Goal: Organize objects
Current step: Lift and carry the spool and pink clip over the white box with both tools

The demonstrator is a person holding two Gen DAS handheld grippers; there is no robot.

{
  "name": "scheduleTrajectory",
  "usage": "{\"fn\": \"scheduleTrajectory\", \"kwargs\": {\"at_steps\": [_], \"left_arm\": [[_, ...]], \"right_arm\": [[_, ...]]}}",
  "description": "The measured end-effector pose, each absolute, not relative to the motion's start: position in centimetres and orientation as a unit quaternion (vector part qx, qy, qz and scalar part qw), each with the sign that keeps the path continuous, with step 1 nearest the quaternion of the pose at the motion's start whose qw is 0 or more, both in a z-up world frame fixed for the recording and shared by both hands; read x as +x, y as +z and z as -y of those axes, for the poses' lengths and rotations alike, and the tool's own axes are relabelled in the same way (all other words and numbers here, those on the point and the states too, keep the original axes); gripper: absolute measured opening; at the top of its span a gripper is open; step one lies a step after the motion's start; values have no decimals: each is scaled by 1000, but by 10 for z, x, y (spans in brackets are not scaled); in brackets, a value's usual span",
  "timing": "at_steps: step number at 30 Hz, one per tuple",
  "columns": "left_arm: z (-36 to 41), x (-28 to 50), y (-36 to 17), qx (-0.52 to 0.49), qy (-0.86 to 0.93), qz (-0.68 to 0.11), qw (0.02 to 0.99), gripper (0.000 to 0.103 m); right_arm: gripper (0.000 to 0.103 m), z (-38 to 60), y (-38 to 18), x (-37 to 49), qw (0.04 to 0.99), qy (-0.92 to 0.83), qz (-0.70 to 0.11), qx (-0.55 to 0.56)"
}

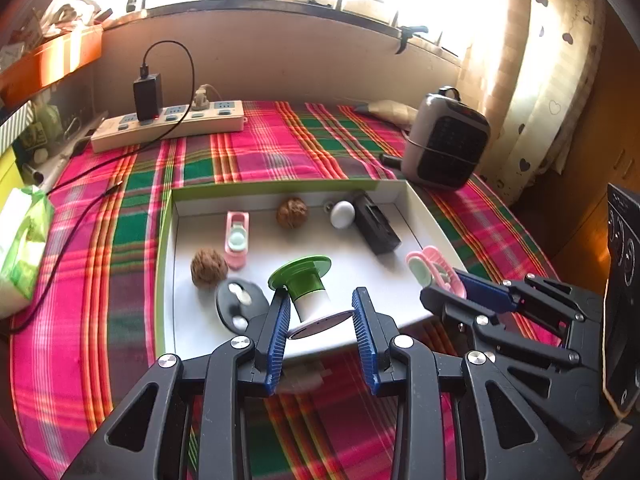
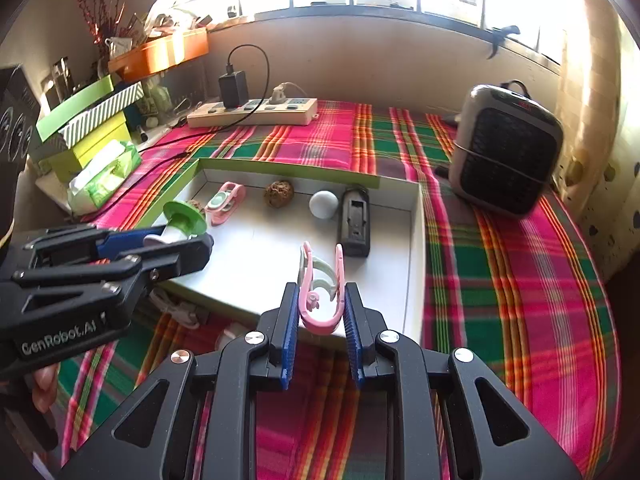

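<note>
A shallow white tray with a green rim [image 1: 280, 187] lies on the plaid cloth. My left gripper [image 1: 322, 304] is shut on a green-capped white bottle [image 1: 308, 288], held tilted over the tray's near edge; it also shows in the right wrist view [image 2: 180, 220]. My right gripper [image 2: 322, 300] is shut on a pink clip [image 2: 320, 284] over the tray's front right part; the clip also shows in the left wrist view [image 1: 432, 268]. In the tray lie a second pink clip [image 1: 237, 238], two walnuts [image 1: 209, 269] [image 1: 292, 213], a white egg-shaped object [image 1: 343, 213], a black box [image 1: 376, 226] and a black disc [image 1: 240, 304].
A power strip [image 1: 168, 124] with a black charger and cables sits at the back left. A small grey heater [image 1: 446, 142] stands at the right. A green tissue pack [image 1: 24, 240] lies at the left edge. Boxes [image 2: 92, 120] are stacked at the far left.
</note>
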State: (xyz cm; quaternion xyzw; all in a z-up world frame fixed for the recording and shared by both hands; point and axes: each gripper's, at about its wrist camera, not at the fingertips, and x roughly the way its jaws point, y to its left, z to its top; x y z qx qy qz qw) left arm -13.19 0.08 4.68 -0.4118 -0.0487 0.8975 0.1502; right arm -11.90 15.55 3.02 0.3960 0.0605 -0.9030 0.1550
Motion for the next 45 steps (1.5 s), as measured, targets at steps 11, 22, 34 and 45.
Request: {"fn": "scheduleTrajectory", "kwargs": {"at_steps": [11,22,34,45], "left_arm": [[-3,-175,34,-432,889,29,149,30],[-7,-195,23,-444,884,13,148,30],[-10,-205,12,-455,880,0,140,30],[-12,-208,9,-455,879,-3,140,30]], "right_arm": [[23,-144,18,-146,176,-891,-73,412],[23,-137,6,-161,187,-882,-82,425],[23,-136,-4,-169,180,-879,-92,432],[23,-134,-5,-169,187,-879,-96,427]]}}
